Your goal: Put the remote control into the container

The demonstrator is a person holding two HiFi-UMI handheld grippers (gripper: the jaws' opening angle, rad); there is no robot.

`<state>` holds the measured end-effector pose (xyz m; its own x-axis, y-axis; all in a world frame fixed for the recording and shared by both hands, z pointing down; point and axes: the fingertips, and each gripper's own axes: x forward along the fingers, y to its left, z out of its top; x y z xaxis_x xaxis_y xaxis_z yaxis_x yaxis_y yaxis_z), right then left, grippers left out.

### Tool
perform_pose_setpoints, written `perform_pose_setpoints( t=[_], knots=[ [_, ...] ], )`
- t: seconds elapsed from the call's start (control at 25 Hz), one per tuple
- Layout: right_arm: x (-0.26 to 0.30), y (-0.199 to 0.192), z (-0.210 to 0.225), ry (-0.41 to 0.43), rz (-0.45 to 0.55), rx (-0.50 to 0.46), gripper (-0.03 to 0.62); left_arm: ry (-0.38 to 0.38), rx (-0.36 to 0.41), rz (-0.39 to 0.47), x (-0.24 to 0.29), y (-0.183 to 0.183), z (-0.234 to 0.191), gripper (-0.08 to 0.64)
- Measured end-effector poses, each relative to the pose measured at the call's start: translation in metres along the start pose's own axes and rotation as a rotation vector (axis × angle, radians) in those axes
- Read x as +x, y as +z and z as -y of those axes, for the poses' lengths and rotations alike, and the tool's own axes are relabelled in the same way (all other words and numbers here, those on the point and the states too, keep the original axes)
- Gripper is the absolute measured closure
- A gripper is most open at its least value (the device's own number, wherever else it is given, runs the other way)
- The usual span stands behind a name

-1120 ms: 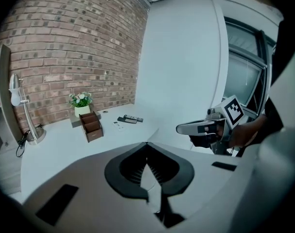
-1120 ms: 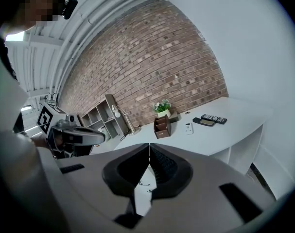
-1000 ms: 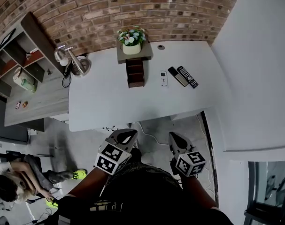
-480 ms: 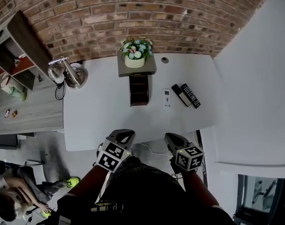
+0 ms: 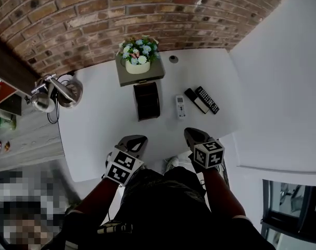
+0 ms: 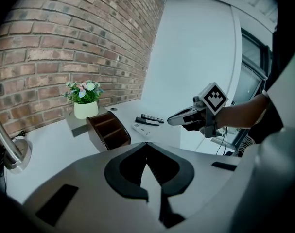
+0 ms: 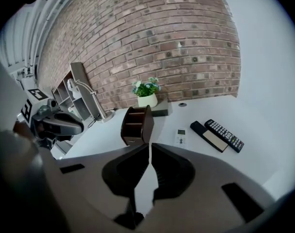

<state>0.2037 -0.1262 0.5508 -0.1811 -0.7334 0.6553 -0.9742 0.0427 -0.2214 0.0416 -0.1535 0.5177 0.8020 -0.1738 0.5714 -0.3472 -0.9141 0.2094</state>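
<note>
Both grippers have come forward to the white table's [image 5: 98,126] near edge. Left gripper [image 5: 136,139] and right gripper [image 5: 193,134]: jaws together, empty. Small white remote control [image 5: 180,106] lies flat just right of the dark brown wooden compartmented container [image 5: 147,100]. Approach only; jaws must open before any pick.
</note>
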Motion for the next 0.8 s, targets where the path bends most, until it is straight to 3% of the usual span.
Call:
perform_pose_setpoints(
  t=[0.24, 0.36, 0.56, 0.68, 0.8],
  knots=[
    [0.045, 0.018, 0.048, -0.039, -0.004, 0.096, 0.581, 0.014, -0.009, -0.022, 0.015, 0.001, -0.009, 0.566],
    [0.072, 0.025, 0.07, -0.035, -0.025, 0.137, 0.561, 0.059, -0.042, -0.013, 0.015, 0.003, -0.018, 0.566],
    [0.128, 0.033, 0.112, -0.054, -0.11, 0.205, 0.463, 0.173, -0.187, -0.015, 0.007, -0.004, -0.047, 0.566],
    [0.16, 0.028, 0.13, -0.058, -0.201, 0.224, 0.38, 0.193, -0.181, -0.043, 0.005, -0.009, -0.045, 0.566],
    [0.179, 0.026, 0.136, -0.055, -0.277, 0.23, 0.339, 0.215, -0.188, -0.045, 0.005, -0.009, -0.042, 0.566]
  ],
)
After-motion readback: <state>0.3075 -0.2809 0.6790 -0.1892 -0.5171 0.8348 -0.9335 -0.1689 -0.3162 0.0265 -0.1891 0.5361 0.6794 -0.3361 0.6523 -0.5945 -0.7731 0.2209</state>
